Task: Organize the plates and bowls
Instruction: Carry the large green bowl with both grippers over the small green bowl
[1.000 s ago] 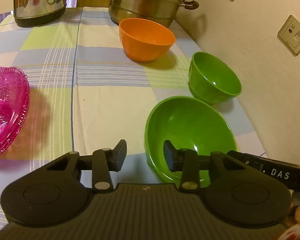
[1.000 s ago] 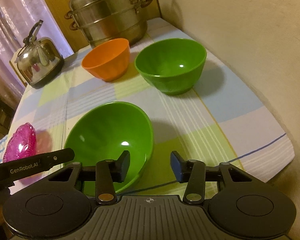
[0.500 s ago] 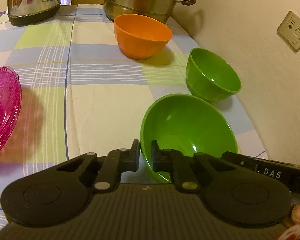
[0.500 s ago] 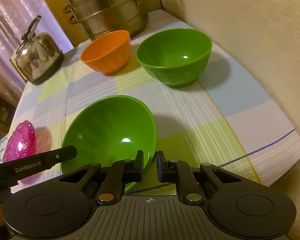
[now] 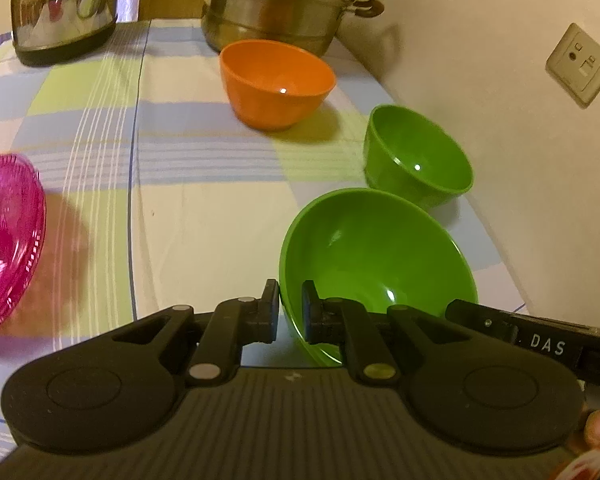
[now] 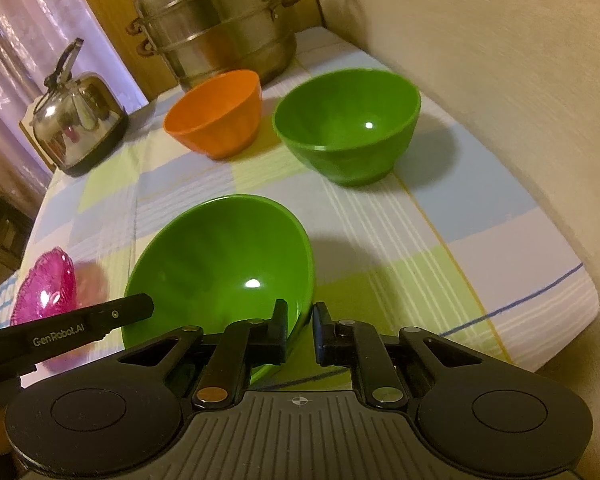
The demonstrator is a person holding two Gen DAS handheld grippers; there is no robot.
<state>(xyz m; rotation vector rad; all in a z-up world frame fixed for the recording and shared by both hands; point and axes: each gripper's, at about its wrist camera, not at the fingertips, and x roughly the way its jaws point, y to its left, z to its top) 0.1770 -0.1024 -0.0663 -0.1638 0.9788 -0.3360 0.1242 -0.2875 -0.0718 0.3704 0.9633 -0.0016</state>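
Two bowls, orange bowl point(image 5: 276, 80) and green bowl point(image 5: 416, 156), stand beyond; steamer pot point(image 5: 280, 0) behind.

glossy plastic bowl point(image 5: 376, 252), shiny metal pot point(image 5: 284, 4)

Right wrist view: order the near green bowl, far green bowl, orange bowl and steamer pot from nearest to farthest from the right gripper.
1. Near green bowl: its rim is clamped in the right gripper.
2. Far green bowl: ahead, by the wall.
3. Orange bowl: ahead, left of it.
4. Steamer pot: back corner.
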